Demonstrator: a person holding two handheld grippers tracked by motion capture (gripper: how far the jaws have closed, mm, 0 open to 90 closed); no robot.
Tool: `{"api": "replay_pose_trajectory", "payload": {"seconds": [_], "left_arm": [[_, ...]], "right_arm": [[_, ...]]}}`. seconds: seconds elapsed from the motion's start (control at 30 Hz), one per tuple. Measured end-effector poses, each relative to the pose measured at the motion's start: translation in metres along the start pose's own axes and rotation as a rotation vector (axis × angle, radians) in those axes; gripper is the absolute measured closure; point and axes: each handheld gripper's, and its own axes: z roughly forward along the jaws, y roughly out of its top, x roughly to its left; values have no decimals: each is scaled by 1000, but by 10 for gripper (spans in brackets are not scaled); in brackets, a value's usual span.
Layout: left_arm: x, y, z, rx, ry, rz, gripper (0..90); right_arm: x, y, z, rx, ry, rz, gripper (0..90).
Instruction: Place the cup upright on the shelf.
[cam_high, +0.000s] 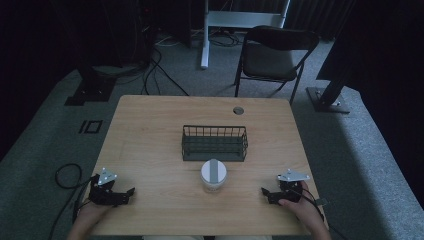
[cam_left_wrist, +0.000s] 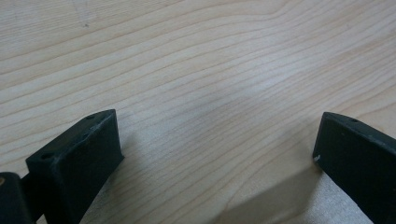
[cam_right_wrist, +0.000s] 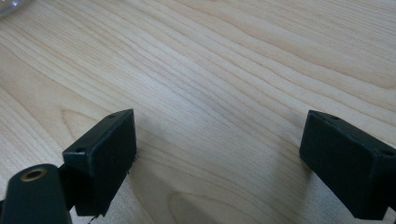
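A dark wire basket (cam_high: 214, 143) stands at the middle of the wooden table (cam_high: 150, 130). Just in front of it sits a white jar (cam_high: 214, 175) with a grey strip across its lid. My left gripper (cam_high: 127, 195) rests on the table near the front left corner, held by a hand, its jaws pointing right. My right gripper (cam_high: 265, 194) rests near the front right corner, jaws pointing left toward the jar. In the left gripper view my gripper (cam_left_wrist: 217, 140) is open over bare wood. In the right gripper view my gripper (cam_right_wrist: 219, 140) is open too, nothing between its jaws.
A round cable hole (cam_high: 238, 110) lies at the table's far edge. Beyond the table stand a dark folding chair (cam_high: 272, 52) and a white desk frame (cam_high: 240, 20). Cables (cam_high: 67, 176) trail on the grey carpet at the left.
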Motion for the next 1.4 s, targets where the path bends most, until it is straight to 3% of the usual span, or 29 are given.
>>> {"api": "replay_pose_trajectory", "payload": {"seconds": [0.1, 0.83, 1.1, 1.4], "left_arm": [[0, 0, 0, 1, 6, -5, 12], [0, 0, 0, 0, -9, 9, 12], [0, 0, 0, -1, -8, 9, 11], [0, 0, 0, 0, -11, 12, 11]], "right_arm": [[-1, 0, 0, -1, -26, 26, 106], [-2, 0, 0, -2, -23, 21, 107], [-1, 0, 0, -4, -44, 30, 107], [4, 7, -5, -50, -27, 14, 107]]}}
